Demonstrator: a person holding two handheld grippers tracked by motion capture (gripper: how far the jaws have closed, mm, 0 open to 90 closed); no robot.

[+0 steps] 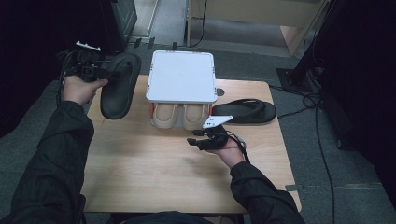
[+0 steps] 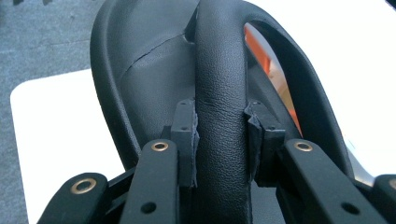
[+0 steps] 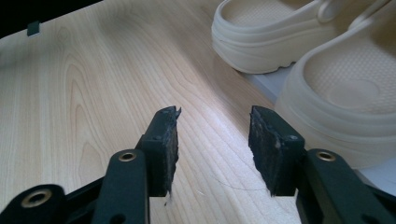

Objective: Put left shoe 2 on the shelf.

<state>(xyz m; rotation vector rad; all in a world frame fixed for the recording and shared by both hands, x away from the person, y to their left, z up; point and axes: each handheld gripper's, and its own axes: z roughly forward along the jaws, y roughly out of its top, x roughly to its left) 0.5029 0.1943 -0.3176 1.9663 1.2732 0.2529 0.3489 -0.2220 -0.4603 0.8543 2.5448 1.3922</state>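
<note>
My left gripper [image 1: 111, 74] holds a black sandal [image 1: 119, 86] up over the table's left edge, sole tilted toward the camera. In the left gripper view its jaws are shut on the sandal's strap [image 2: 219, 116]. The matching black sandal [image 1: 245, 111] lies flat on the table at the right of the white rack. My right gripper [image 1: 192, 141] hovers low over the table in front of the rack, open with nothing between its fingers [image 3: 166, 144]. A pair of beige clogs [image 1: 182, 115] sits on the rack's lower shelf, close ahead in the right gripper view [image 3: 327, 79].
A white two-level rack [image 1: 182, 74] stands at the back middle of the wooden table [image 1: 154, 172]. Cables run over the grey carpet at the right [image 1: 317, 121]. A black stand foot [image 1: 292, 77] sits beyond the table's far right corner.
</note>
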